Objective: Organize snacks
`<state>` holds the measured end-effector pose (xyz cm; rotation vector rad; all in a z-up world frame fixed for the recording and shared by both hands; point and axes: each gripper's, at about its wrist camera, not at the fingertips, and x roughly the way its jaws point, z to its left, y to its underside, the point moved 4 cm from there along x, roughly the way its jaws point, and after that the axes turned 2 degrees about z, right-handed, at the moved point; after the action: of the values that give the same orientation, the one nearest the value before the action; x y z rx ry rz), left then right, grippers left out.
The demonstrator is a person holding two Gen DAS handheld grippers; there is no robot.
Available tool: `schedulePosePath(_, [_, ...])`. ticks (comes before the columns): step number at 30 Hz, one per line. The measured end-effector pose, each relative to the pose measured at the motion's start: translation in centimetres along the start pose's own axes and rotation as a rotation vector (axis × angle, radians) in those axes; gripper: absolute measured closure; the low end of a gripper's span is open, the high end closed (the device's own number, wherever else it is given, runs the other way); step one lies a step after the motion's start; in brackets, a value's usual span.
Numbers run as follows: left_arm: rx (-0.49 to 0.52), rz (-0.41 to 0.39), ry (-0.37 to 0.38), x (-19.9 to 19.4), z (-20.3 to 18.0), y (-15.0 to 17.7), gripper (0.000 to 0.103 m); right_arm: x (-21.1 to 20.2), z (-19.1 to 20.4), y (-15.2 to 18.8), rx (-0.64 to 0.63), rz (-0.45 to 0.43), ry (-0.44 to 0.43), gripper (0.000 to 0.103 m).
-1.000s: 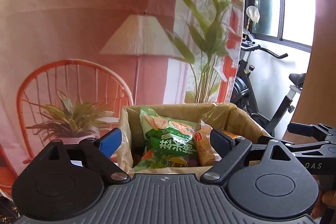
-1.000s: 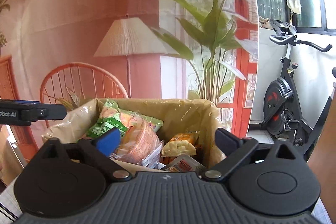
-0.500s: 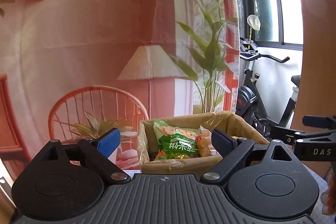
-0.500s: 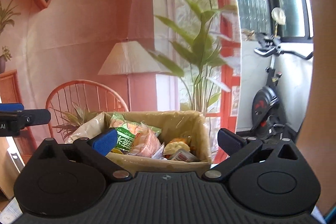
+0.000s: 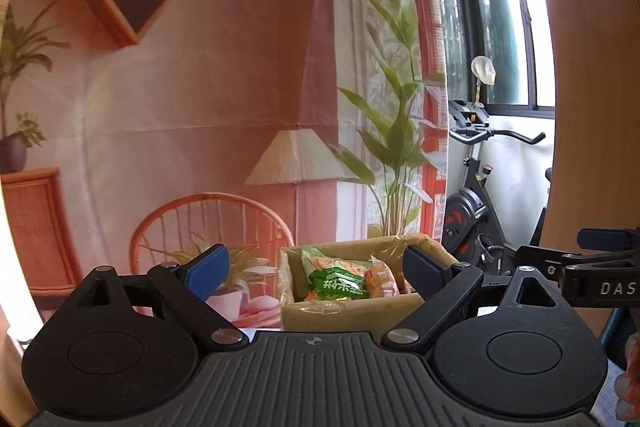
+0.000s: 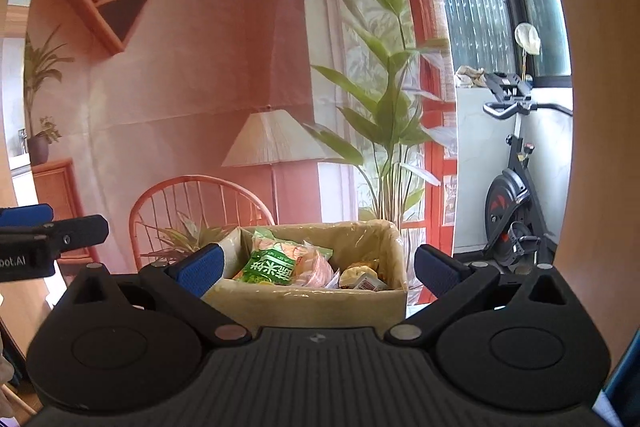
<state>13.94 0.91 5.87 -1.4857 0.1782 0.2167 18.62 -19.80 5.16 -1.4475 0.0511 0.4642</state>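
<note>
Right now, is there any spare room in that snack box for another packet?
Little. The cardboard box is crowded: the green packet fills its left side, small wrappers its right. Only the back, under the far wall, looks free. Both open grippers hold nothing.

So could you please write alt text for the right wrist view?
A cardboard box lined with clear plastic holds snack packets, a green bag most visible, seen between the open, empty jaws of the right gripper. Behind hangs a printed backdrop of a room; an exercise bike stands at right.
</note>
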Motion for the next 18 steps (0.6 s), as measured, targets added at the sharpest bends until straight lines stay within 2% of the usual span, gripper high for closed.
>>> schedulePosePath(6, [-0.004, -0.024, -0.030, -3.2, 0.2, -0.3, 0.008, -3.7, 1.5, -0.1, -0.014, -0.011, 0.007, 0.000])
schedulePosePath(10, [-0.009, -0.012, -0.015, -4.6, 0.1, 0.0, 0.008, -5.7, 1.9, 0.7, 0.029, -0.017, -0.028, 0.000])
schedulePosePath(18, [-0.036, -0.008, -0.002, -5.8, 0.4, 1.0, 0.008, -7.1, 2.2, 1.3, 0.033, -0.007, -0.048, 0.000])
